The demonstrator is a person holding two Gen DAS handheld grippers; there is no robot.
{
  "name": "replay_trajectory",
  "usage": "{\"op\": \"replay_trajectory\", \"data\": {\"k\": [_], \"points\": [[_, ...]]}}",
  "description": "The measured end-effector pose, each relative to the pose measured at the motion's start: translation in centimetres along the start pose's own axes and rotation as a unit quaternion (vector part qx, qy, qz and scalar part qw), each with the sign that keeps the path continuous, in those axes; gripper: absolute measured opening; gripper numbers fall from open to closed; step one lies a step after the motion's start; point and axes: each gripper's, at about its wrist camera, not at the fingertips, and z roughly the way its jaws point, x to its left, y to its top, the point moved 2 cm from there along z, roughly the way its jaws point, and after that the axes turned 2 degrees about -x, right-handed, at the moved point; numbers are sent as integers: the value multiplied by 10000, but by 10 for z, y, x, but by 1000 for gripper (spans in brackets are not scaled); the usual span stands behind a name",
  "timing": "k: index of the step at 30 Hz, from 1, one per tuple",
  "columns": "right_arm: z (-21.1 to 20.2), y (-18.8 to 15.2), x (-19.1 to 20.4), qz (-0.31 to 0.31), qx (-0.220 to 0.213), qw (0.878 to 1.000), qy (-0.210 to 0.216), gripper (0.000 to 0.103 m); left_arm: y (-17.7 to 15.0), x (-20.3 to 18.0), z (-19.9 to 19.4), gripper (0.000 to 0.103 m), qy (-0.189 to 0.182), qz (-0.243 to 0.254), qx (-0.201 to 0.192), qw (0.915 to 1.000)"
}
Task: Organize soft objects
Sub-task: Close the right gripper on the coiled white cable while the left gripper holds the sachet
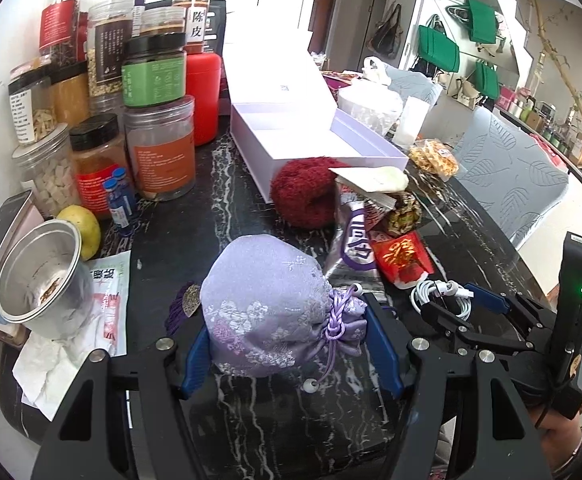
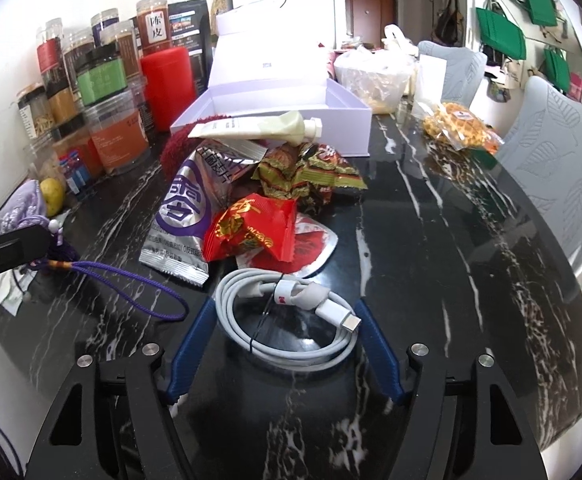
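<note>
Crowding box (image 2: 347,110): snack packs (image 2: 251,228), tube (image 2: 251,126) (atop), yarn (image 1: 305,192).

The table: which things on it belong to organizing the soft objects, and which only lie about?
For the job:
- lilac brocade pouch, between the left gripper fingers
- coiled white cable, between the right gripper fingers
- dark red yarn ball
- open white box

Lying about:
- spice jars
- metal cup
- snack packets
- cream tube

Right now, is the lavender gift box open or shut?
Open: the lavender gift box has its lid tipped back, and its visible interior looks empty.
</note>
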Motion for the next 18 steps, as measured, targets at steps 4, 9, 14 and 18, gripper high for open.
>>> {"op": "replay_trajectory", "data": {"k": [4, 9, 14, 18], "points": [[-8, -1, -4, 13, -98, 10000, -5, 71, 2, -8, -3, 66, -37, 65, -51, 10000], [-3, -9, -8, 68, 3, 10000, -22, 71, 2, -15, -3, 66, -51, 159, -83, 9998], [4, -15, -5, 1, 61, 9999, -124, 77, 0, -17, -2, 66, -38, 171, -65, 9998], [13, -15, -1, -35, 82, 9999, -129, 101, 0, -15, -1, 66, 30, 179, -58, 9998]]}}
